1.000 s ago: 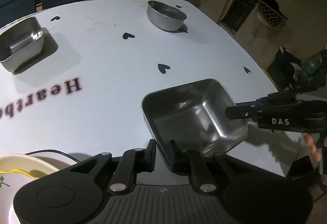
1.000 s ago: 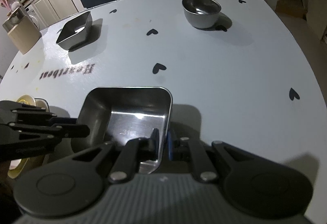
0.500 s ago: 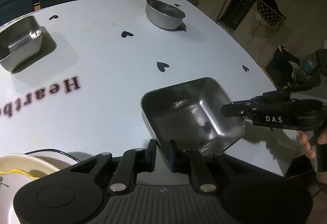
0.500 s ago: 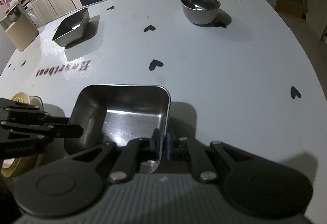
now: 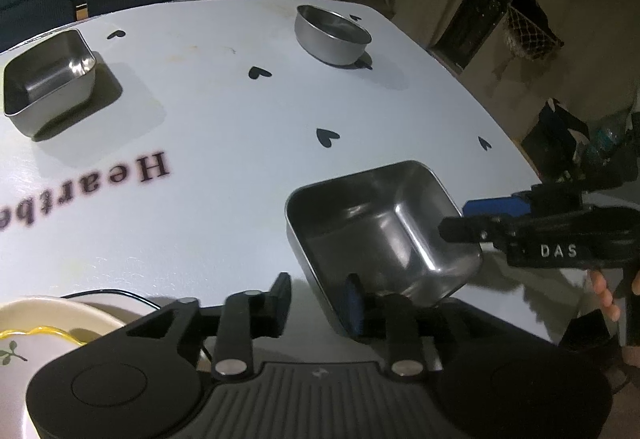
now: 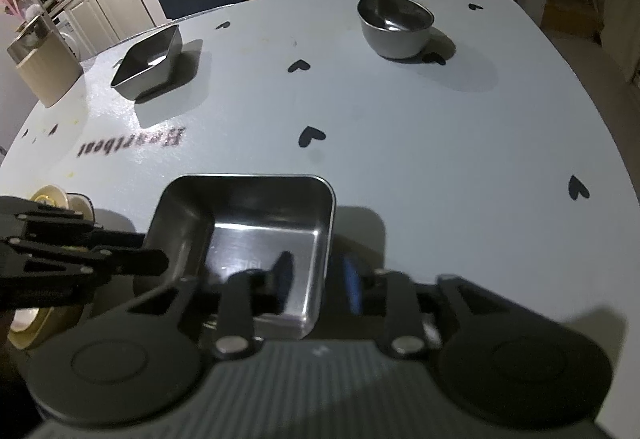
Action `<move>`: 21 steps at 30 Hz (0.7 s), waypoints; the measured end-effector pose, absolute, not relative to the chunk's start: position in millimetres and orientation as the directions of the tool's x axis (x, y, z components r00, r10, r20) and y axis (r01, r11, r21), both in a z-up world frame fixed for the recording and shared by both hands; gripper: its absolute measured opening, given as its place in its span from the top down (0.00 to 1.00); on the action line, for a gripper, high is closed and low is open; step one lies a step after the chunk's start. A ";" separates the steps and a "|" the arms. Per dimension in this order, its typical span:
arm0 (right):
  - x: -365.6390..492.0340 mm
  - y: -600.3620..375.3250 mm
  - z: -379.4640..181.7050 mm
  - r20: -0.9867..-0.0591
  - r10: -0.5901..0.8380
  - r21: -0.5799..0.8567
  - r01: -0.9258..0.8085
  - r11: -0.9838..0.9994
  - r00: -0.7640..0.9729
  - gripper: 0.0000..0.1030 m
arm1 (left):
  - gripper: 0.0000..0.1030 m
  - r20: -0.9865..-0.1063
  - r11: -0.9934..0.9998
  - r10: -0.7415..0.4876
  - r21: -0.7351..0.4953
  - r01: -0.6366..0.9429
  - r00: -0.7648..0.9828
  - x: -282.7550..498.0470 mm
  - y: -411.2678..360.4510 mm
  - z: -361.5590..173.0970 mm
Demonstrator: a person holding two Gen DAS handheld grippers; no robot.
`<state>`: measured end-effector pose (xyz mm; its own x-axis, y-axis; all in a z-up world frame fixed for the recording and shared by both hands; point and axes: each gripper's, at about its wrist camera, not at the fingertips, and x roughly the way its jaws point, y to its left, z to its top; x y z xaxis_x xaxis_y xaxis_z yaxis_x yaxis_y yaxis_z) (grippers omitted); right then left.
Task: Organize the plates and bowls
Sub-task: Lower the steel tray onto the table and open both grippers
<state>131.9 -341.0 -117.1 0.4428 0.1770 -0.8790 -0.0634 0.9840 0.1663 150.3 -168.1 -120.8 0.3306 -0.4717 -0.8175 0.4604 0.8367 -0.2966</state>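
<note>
The near square stainless-steel bowl (image 5: pixel 384 235) on the surface is being released by both opening tools, left tool (image 5: pixel 318 299) and right tool (image 6: pixel 316 279), its rim straddled.

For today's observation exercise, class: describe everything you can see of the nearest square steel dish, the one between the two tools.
The square steel dish looks like polished metal, with rounded corners, sloping walls, a thin rolled rim and a flat, empty bottom that reflects light. It sits upright near the table's front edge. The left tool straddles one wall and the right tool another, each with one finger inside and one outside. Both tools' jaws are opening, their pads off the metal.
</note>
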 end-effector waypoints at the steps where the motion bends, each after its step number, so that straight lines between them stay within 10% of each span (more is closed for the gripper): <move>1: 131.1 -341.0 -116.4 -0.879 0.175 0.163 -0.064 0.985 0.444 0.55 | 0.60 -0.815 0.836 -0.473 -0.297 0.461 0.334 150.6 -167.4 -119.3; 9: 121.7 -342.6 -103.2 -0.861 0.152 0.144 -0.053 0.988 0.486 0.17 | 0.12 -0.782 0.841 -0.478 -0.278 0.464 0.399 150.0 -159.4 -103.9; 13: 117.5 -345.8 -94.5 -0.839 0.138 0.146 -0.026 0.989 0.527 0.01 | 0.03 -0.771 0.857 -0.463 -0.263 0.443 0.437 152.9 -149.7 -96.3; 21: 120.4 -348.0 -82.0 -0.813 0.097 0.149 0.044 0.988 0.575 0.00 | 0.00 -0.741 0.887 -0.428 -0.235 0.398 0.518 165.7 -119.2 -75.5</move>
<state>120.4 -348.0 -82.0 0.5745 0.0966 -0.8128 0.0441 0.9879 0.1486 165.7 -119.2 -75.5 0.5177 -0.4281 -0.7408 0.3977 0.8870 -0.2346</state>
